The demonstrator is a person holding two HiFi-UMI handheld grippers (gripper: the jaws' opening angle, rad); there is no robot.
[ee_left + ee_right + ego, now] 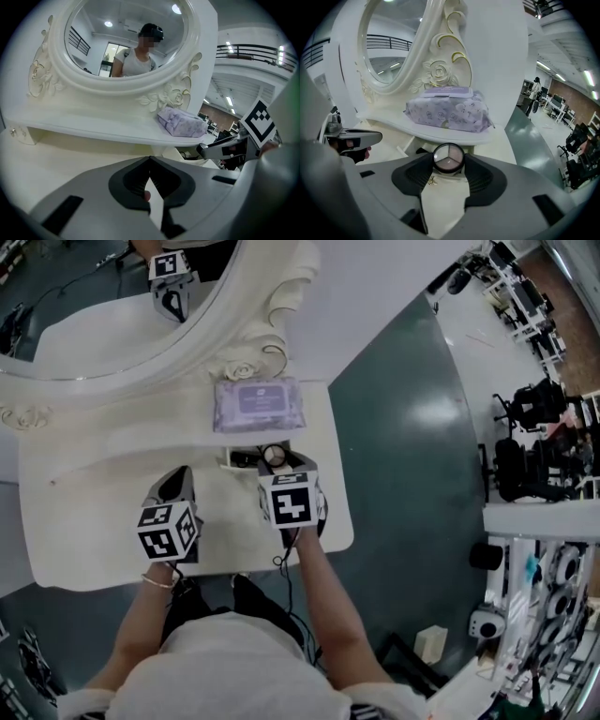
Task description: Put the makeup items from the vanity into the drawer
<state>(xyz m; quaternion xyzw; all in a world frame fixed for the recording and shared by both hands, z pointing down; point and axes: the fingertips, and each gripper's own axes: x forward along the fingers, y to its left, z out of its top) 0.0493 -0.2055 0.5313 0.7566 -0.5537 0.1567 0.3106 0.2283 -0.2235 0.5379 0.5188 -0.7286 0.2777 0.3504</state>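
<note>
My right tool (448, 163) grips the round, clear-lidded pink powder compact (448, 157). My left tool (150, 158) is closed and empty. Next, I judge: lower it into the small white drawer (234, 462) just beyond.

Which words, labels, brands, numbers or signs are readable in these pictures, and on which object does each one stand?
No text can be read anywhere.
Wipes pack: printed label, too blurred to read.
Marker cubes, right and left: black-and-white squares only, no letters.
Compact: no print visible.
</note>
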